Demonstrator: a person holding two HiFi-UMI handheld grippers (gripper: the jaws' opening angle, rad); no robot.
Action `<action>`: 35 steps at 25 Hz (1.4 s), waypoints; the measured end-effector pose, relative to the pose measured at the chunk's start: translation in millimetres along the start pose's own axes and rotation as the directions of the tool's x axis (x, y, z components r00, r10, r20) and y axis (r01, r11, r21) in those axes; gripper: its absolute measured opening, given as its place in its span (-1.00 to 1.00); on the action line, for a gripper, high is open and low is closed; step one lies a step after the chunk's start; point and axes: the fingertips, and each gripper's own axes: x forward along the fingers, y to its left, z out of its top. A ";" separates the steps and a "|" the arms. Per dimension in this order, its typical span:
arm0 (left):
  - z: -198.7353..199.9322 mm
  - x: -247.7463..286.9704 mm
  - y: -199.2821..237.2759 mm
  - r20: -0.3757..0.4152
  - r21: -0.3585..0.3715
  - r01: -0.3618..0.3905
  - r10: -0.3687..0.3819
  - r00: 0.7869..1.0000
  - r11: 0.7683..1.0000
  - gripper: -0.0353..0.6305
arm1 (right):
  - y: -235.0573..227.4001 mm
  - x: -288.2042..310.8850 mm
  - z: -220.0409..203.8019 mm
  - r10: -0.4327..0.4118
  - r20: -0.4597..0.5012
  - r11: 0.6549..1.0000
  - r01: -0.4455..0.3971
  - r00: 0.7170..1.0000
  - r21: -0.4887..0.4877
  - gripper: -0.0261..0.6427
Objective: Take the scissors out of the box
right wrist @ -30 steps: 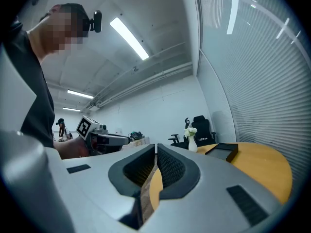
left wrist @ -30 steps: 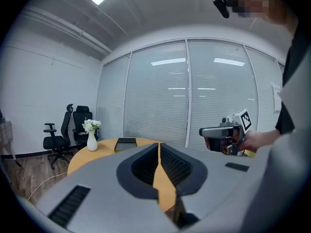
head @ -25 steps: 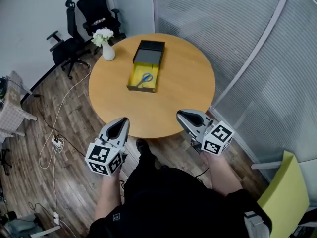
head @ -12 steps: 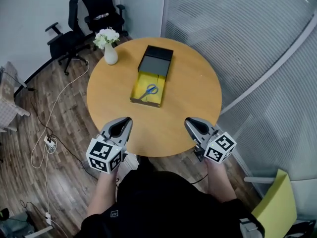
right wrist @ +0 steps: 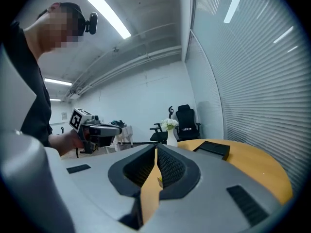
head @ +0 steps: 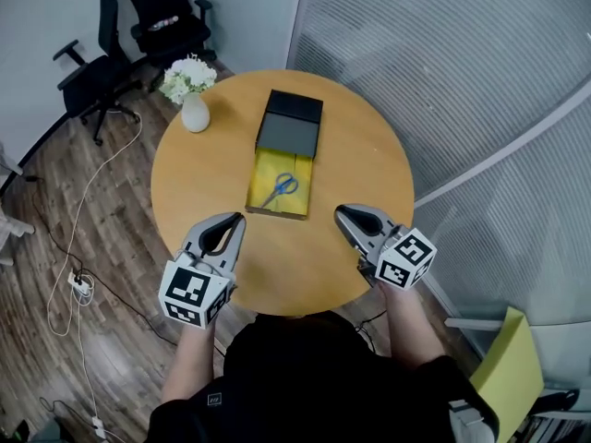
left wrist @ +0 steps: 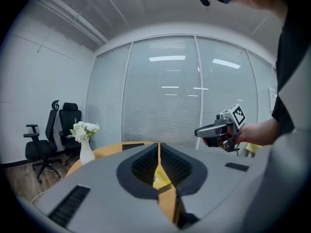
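Observation:
Blue-handled scissors [head: 282,188] lie in the yellow tray of an open box [head: 261,207], whose black lid part [head: 291,124] sits beyond it on the round wooden table [head: 365,169]. My left gripper [head: 229,222] hovers over the table's near left edge, its jaws shut with nothing between them. My right gripper [head: 343,216] hangs over the near right edge, likewise shut and empty. Both are short of the box. In the left gripper view the right gripper [left wrist: 217,130] shows at right; in the right gripper view the left gripper [right wrist: 99,129] shows at left.
A white vase with flowers [head: 191,98] stands at the table's far left. Black office chairs [head: 152,21] stand beyond the table. A cable [head: 83,220] trails on the wooden floor at left. Glass walls with blinds [head: 480,81] curve round the right. A yellow-green chair [head: 503,381] is near right.
The view has moved in toward the table. Both grippers now reach over its near edge, closer to the box. Their jaws stay shut.

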 end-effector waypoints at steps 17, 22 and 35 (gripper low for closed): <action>-11.0 35.4 52.9 -0.011 -0.083 -0.044 0.044 0.999 0.996 -0.82 | -58.5 110.2 -16.0 0.090 -0.242 0.981 -0.128 0.966 -0.148 -0.80; -20.1 43.8 58.8 -0.029 -0.108 -0.094 0.091 0.995 0.990 -0.82 | -78.7 128.1 -43.6 0.089 -0.374 0.944 -0.198 0.923 -0.263 -0.80; -64.3 57.2 75.9 -0.106 -0.210 -0.212 0.193 0.975 0.955 -0.82 | -114.6 180.8 -166.1 0.065 -0.710 0.701 -0.539 0.701 -0.467 -0.80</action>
